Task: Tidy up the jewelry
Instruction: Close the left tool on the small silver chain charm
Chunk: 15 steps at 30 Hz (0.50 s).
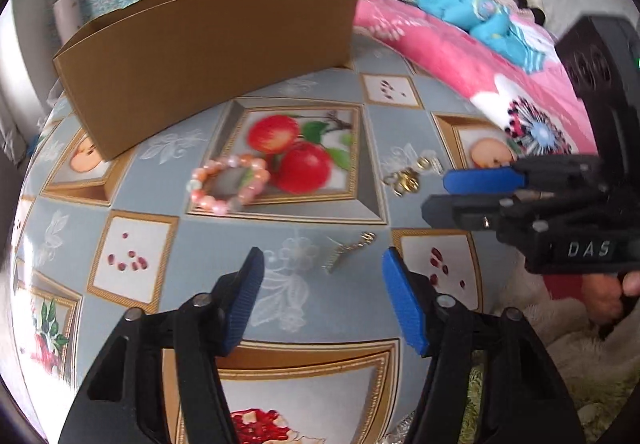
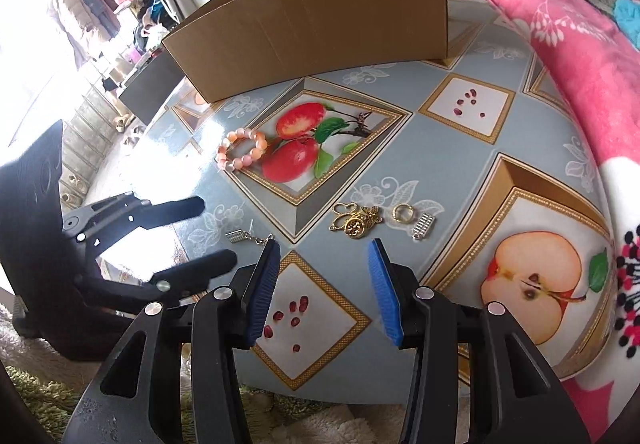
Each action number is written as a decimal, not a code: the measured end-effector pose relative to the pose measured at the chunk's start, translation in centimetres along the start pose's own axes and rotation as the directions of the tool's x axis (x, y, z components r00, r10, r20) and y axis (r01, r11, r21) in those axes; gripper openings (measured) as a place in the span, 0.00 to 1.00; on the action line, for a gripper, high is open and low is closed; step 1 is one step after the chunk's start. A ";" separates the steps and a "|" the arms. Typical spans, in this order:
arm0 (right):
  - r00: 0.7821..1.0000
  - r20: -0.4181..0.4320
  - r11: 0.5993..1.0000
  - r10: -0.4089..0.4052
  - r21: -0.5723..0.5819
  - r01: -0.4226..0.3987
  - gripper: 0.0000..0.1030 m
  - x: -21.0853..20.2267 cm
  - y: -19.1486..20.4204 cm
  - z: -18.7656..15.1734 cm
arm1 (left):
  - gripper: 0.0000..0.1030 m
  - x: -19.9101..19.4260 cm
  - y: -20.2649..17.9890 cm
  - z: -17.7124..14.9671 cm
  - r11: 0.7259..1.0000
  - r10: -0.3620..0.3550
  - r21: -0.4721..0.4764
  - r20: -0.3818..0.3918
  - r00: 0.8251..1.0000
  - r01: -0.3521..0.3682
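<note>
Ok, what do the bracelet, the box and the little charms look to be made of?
Bracelet: glossy round pink-peach beads, glass or polished stone by the sheen, hard to say which. Box: matte brown cardboard, ragged torn top edge. Charms: shiny gold-coloured metal, openwork; likely plated. Ring: same gold gleam.

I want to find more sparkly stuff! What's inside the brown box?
From here nobody can tell. The cardboard box shows only its outside wall and top edge, so its inside is hidden. The pink bead bracelet lies on the table in front of it.
</note>
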State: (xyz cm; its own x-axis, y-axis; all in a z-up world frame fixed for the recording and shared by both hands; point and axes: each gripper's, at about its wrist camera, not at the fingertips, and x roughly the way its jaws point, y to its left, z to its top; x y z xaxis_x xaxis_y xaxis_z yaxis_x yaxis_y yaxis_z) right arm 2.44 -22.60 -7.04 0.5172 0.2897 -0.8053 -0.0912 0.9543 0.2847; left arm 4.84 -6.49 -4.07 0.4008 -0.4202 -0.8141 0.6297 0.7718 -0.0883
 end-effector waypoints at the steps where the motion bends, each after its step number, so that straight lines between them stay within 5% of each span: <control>1: 1.000 0.002 1.000 -0.001 0.003 0.001 0.42 -0.1 -0.1 0.0 | 0.50 0.3 -0.3 0.0 1.000 0.010 0.016 -0.009 1.000 -0.010; 6: 1.000 0.009 1.000 -0.002 0.019 0.002 0.42 -0.3 -0.6 -0.3 | 0.30 1.1 -0.7 0.2 0.998 0.029 0.056 -0.034 0.999 -0.027; 15: 1.000 0.017 0.999 -0.005 0.041 0.004 0.42 -0.4 -1.2 -0.5 | 0.07 1.4 -1.5 0.4 0.990 0.058 0.131 -0.045 0.997 -0.052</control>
State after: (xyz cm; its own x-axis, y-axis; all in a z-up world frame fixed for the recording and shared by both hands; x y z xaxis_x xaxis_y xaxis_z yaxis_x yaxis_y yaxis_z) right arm 1.93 -23.83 -7.27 0.5316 0.2841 -0.7979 -0.0545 0.9516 0.3025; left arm 4.77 -8.40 -4.85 0.4061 -0.3525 -0.8431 0.6898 0.7234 0.0298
